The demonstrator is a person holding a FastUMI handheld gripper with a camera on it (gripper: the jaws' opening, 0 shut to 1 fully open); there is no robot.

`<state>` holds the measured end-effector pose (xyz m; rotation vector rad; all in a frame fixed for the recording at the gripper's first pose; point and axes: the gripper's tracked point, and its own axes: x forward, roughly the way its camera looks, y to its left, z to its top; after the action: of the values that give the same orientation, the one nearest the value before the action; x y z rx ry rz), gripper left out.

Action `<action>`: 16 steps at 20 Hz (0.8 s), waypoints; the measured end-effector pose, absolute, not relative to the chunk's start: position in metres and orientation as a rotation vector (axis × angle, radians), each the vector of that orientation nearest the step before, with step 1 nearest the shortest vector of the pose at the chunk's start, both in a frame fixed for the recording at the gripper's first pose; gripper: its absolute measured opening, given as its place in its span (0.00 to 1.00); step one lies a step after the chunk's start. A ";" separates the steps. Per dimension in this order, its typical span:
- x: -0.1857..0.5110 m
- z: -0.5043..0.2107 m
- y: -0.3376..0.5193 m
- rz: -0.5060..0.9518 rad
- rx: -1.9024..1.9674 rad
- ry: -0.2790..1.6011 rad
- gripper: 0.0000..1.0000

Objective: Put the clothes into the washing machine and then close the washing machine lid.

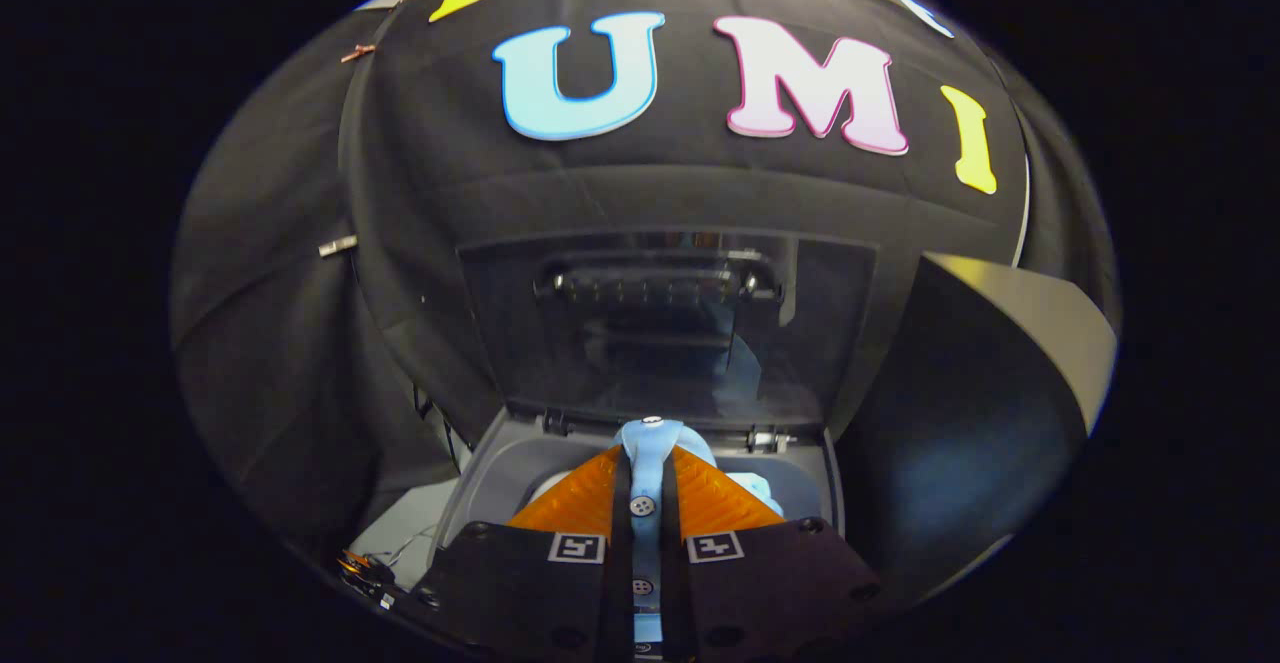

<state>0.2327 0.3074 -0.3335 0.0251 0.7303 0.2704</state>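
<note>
My gripper (645, 463) is shut on a light blue garment (648, 443) with small buttons; a strip of the cloth is pinched between both fingers and runs back along the gap. The cloth hangs over the open top of a grey washing machine (480, 473) just ahead of and below the fingers. More of the light blue cloth shows to the right of the fingers, inside the tub. The machine's dark see-through lid (660, 323) stands upright beyond the fingers, hinged at the back of the opening.
A dark angled panel (1000, 363) rises to the right of the machine. Black cloth hangs behind and to the left. Some wires and small parts (365, 568) lie low on the left beside the machine.
</note>
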 end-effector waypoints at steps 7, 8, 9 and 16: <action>0.207 -0.390 0.311 0.296 0.004 0.938 0.59; 0.206 -0.400 0.312 0.296 -0.007 0.954 0.73; 0.201 -0.390 0.309 0.299 -0.015 0.964 0.86; 0.198 -0.403 0.310 0.310 -0.028 0.992 1.00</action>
<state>0.1976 0.3104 -0.4030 -0.0283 0.9922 0.3097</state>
